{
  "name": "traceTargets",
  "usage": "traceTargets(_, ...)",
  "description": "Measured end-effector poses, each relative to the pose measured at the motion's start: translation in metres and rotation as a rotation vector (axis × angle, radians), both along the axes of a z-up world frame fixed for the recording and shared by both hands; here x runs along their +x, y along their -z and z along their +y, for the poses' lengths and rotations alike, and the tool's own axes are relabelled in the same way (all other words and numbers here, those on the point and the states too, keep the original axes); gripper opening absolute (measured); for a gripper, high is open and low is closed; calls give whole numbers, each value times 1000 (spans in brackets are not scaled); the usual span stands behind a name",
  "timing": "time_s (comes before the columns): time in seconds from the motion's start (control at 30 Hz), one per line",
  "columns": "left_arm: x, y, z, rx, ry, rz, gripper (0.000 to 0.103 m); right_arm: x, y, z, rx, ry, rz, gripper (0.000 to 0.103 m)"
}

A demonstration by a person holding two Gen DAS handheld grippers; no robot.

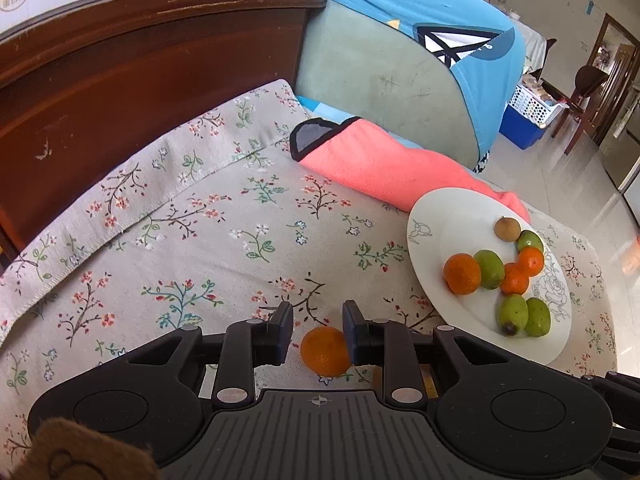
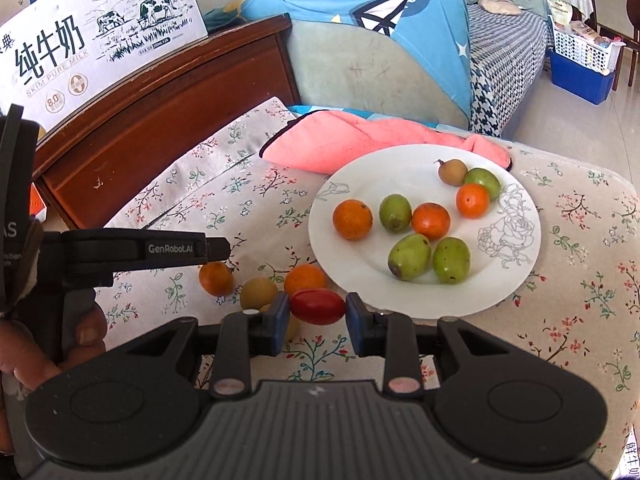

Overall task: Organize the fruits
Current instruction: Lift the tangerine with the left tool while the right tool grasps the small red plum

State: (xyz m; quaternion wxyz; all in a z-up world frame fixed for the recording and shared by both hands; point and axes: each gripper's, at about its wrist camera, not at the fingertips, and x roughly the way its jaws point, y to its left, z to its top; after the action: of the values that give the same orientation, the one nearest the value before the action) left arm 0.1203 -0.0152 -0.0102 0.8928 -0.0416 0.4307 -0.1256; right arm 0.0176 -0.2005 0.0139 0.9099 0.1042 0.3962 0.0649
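Note:
A white plate (image 1: 440, 216) (image 2: 400, 164) on the floral cloth holds several small oranges, green fruits and one brown fruit. My left gripper (image 1: 318, 314) is shut on a small orange (image 1: 325, 351) low over the cloth, left of the plate. Seen from the side in the right wrist view, the left gripper (image 2: 222, 249) sits over that orange (image 2: 216, 279). My right gripper (image 2: 316, 305) is shut on a red oblong tomato (image 2: 318, 306), lifted just off the plate's near-left rim. Another orange (image 2: 305, 278) and a yellow-brown fruit (image 2: 258, 292) lie loose on the cloth behind it.
A pink towel (image 1: 384, 164) (image 2: 340, 140) lies behind the plate. A dark wooden board (image 1: 140, 80) rises at the back left with a milk carton (image 2: 92, 40) on it. A green and blue cushion (image 1: 384, 80) stands behind. A person's hand (image 2: 86, 332) holds the left gripper.

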Motion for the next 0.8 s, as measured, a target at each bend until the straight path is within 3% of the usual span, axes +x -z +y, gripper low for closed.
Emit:
traceTargets(0.27,-11,7,-8,43,42,-7,43,1,0,-2,1,7,3,30)
traceTargets(0.37,-14,15,-9,55,43,19,41,1,0,-2,2,9,4,30)
traceTargets(0.43,-20,16,-13,87,57,-8,39,1,0,-2,2,7,3,30)
traceTargets(0.53,-25,16,-17,100,71,-25,27,1,-1,-2,2,7,3,30)
traceTargets(0.8,-18,4,-15,51,42,-31,27,1,-4,-5,12,13,-3,30)
